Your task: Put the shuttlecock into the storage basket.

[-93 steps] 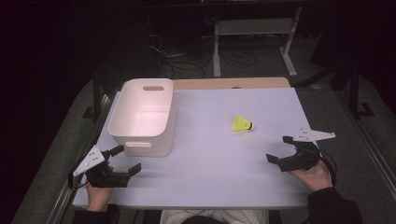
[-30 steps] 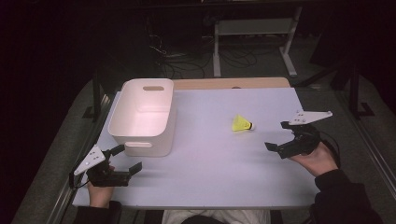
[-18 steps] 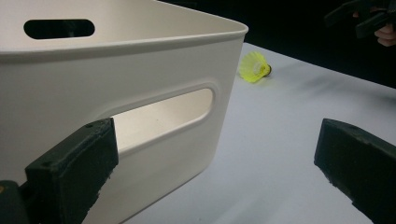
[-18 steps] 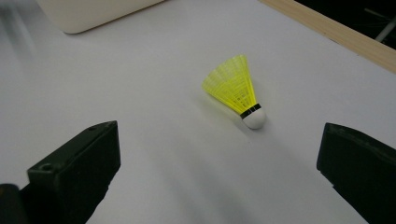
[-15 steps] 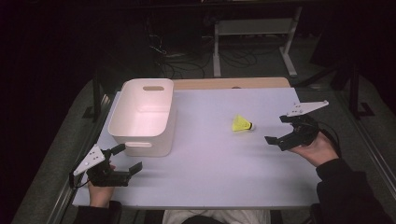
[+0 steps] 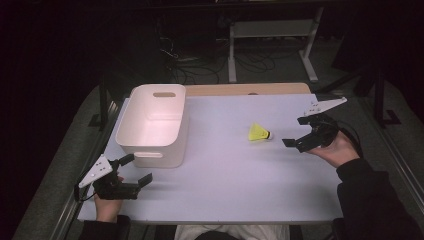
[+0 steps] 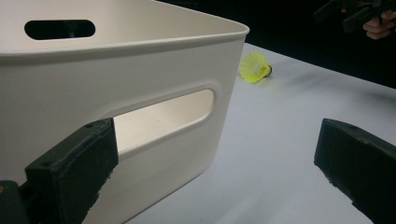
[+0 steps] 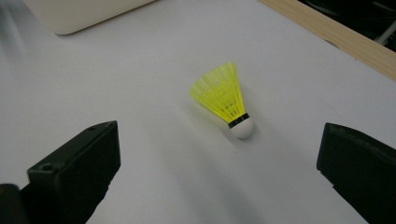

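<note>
A yellow shuttlecock (image 6: 259,133) with a white cork lies on its side on the pale table (image 6: 225,175), right of centre. My right gripper (image 6: 295,131) hovers open just to its right, jaws pointing at it. In the right gripper view the shuttlecock (image 8: 226,98) lies ahead, between the two spread jaws of my right gripper (image 8: 219,163), untouched. My left gripper (image 6: 137,169) rests open at the table's near left, just before the white bin (image 6: 155,125). The left gripper view has the bin wall (image 7: 116,93) close up and the shuttlecock (image 7: 254,67) farther off.
The bin is empty, with handle slots in its end walls. A wooden strip (image 6: 245,89) runs along the table's far edge. A metal stand and cables (image 6: 270,45) sit on the dark floor beyond. The other hand's gripper (image 7: 359,11) is at the left gripper view's top right.
My right gripper has risen from the near right of the table and moved forward and left, up to the shuttlecock. The left gripper, bin and shuttlecock have stayed put.
</note>
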The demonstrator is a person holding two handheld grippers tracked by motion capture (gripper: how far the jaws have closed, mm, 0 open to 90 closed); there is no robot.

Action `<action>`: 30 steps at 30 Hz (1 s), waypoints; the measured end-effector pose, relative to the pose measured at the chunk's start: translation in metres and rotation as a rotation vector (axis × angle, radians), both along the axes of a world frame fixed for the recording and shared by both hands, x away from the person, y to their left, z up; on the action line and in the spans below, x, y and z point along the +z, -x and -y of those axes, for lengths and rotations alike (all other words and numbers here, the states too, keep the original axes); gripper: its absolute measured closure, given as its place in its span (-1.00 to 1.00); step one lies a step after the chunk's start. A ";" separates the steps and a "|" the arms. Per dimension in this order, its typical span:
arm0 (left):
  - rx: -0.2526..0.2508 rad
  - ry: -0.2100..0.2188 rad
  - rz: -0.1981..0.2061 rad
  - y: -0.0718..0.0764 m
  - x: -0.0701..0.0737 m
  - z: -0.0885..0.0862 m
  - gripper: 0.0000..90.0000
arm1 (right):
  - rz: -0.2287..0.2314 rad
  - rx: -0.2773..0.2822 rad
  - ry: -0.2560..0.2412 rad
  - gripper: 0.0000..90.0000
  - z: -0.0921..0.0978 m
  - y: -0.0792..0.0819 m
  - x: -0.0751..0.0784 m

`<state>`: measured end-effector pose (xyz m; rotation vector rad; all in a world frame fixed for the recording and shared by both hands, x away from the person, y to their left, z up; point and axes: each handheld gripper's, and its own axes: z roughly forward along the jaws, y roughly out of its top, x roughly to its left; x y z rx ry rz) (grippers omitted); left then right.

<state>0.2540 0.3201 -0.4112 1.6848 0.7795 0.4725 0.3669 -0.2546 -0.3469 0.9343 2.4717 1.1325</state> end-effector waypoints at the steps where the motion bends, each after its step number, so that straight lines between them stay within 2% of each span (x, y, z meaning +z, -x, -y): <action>1: 0.000 0.000 0.000 0.000 0.000 0.000 -1.00 | -0.002 0.001 0.003 -1.00 0.000 -0.001 0.000; 15: 0.000 -0.003 -0.005 0.000 0.000 0.000 -1.00 | -0.026 0.031 0.021 -1.00 -0.004 -0.022 0.002; 30: 0.001 -0.005 -0.008 0.001 -0.001 0.000 -1.00 | -0.048 0.033 0.035 -1.00 -0.005 -0.049 0.007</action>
